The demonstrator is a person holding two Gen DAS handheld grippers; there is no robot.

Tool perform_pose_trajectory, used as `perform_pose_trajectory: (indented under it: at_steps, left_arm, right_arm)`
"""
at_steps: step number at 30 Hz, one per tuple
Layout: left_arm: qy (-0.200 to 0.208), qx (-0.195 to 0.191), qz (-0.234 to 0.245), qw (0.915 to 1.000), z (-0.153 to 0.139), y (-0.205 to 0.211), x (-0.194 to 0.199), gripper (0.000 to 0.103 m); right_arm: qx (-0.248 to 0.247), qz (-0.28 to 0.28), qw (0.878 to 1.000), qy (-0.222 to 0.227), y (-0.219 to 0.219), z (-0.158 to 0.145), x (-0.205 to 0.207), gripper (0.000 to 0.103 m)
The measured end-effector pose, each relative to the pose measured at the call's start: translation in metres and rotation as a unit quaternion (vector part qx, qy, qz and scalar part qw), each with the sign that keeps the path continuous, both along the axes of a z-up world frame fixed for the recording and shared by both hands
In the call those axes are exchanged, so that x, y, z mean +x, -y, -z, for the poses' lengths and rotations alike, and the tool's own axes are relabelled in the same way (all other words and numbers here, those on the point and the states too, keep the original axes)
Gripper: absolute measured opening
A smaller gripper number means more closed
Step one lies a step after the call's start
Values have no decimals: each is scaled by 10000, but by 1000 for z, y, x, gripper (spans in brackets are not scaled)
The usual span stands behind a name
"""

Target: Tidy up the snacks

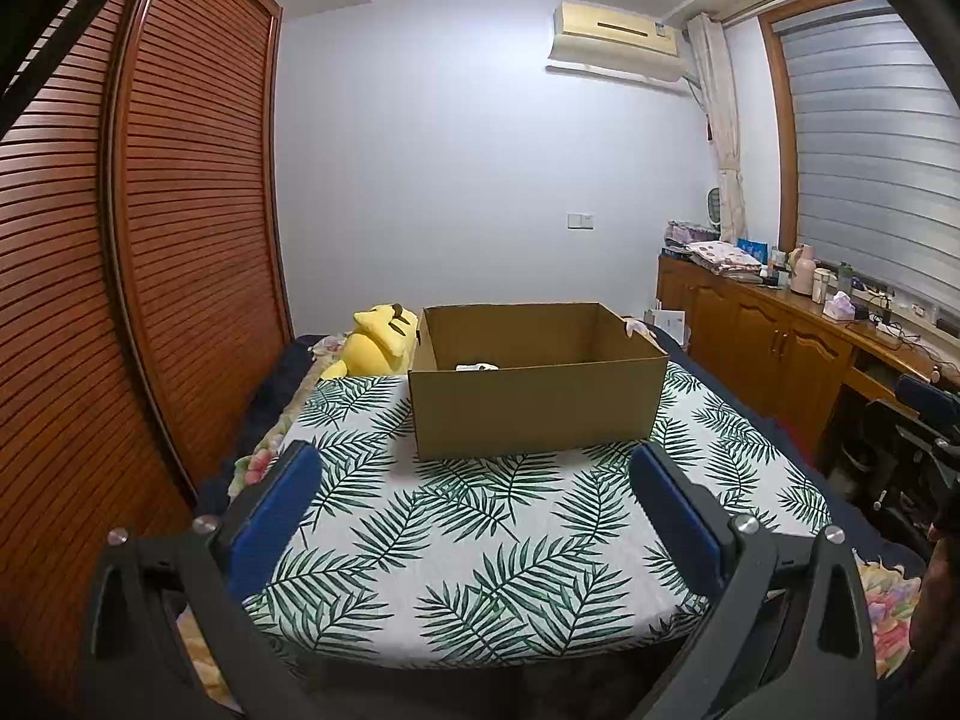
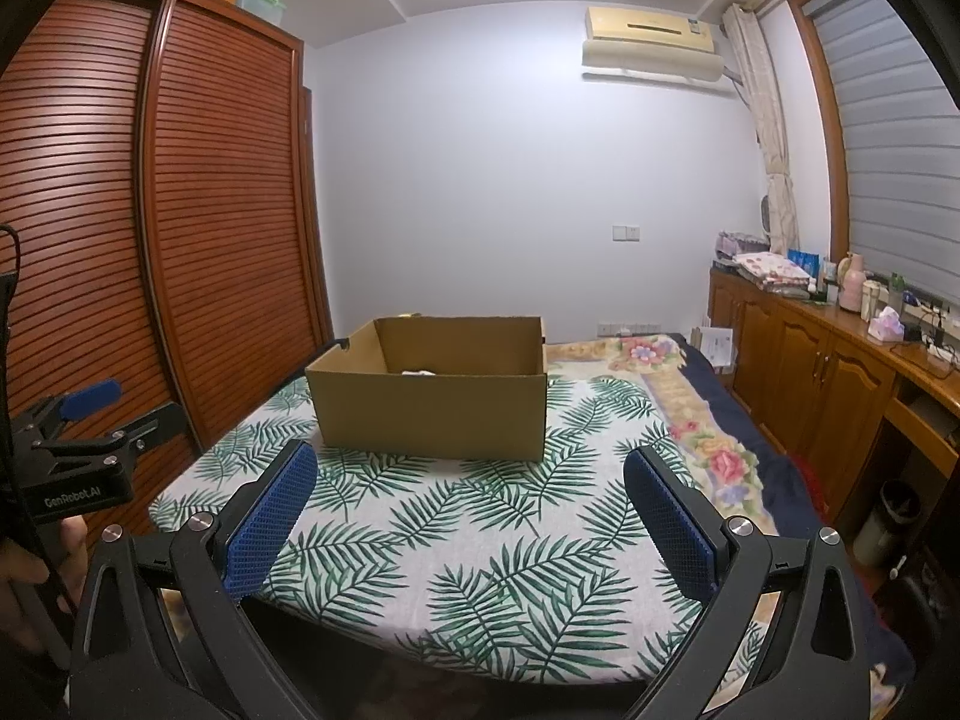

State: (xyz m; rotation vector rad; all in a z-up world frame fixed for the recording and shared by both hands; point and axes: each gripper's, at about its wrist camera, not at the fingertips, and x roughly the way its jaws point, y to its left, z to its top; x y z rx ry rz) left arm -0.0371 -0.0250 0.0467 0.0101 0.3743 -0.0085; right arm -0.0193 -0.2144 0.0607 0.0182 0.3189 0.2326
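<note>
A leaf-patterned cloth (image 1: 480, 540) spreads directly below and ahead of the gripper, covering a bed. Far ahead to the left lies a yellow plush toy (image 1: 381, 342). A slatted wooden wardrobe (image 1: 180, 210) runs along the left side. To the right stands a wooden cabinet (image 1: 774, 336) carrying folded cloths and bottles. An air conditioner (image 1: 618, 39) hangs high ahead on the wall.

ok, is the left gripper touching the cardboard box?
Apart. In the left wrist view the open left gripper sits short of the cardboard box, with a stretch of leaf-print cloth visible between its fingertips and the box front.
</note>
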Motion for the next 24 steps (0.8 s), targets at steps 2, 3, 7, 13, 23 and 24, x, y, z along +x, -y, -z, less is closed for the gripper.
perform_pose_trajectory:
  at_steps: [2, 3, 7, 13, 23, 24]
  left_arm:
    - [0, 6, -2, 10000, 0, 0, 0, 103]
    - [1, 5, -4, 10000, 0, 0, 0, 103]
    - [0, 2, 1, 10000, 0, 0, 0, 103]
    - [1, 6, -2, 10000, 0, 0, 0, 103]
    - [-6, 1, -8, 10000, 1, -1, -1, 103]
    - [-2, 0, -9, 10000, 1, -1, -1, 103]
  right_arm:
    - [4, 2, 10000, 2, 0, 0, 0, 103]
    - [3, 6, 10000, 4, 0, 0, 0, 103]
    - [-8, -1, 10000, 3, -1, 0, 0, 103]
    - [-11, 4, 10000, -2, -1, 0, -1, 103]
    - [-8, 5, 10000, -10, 0, 1, -2, 103]
    - [-7, 5, 10000, -10, 0, 2, -1, 103]
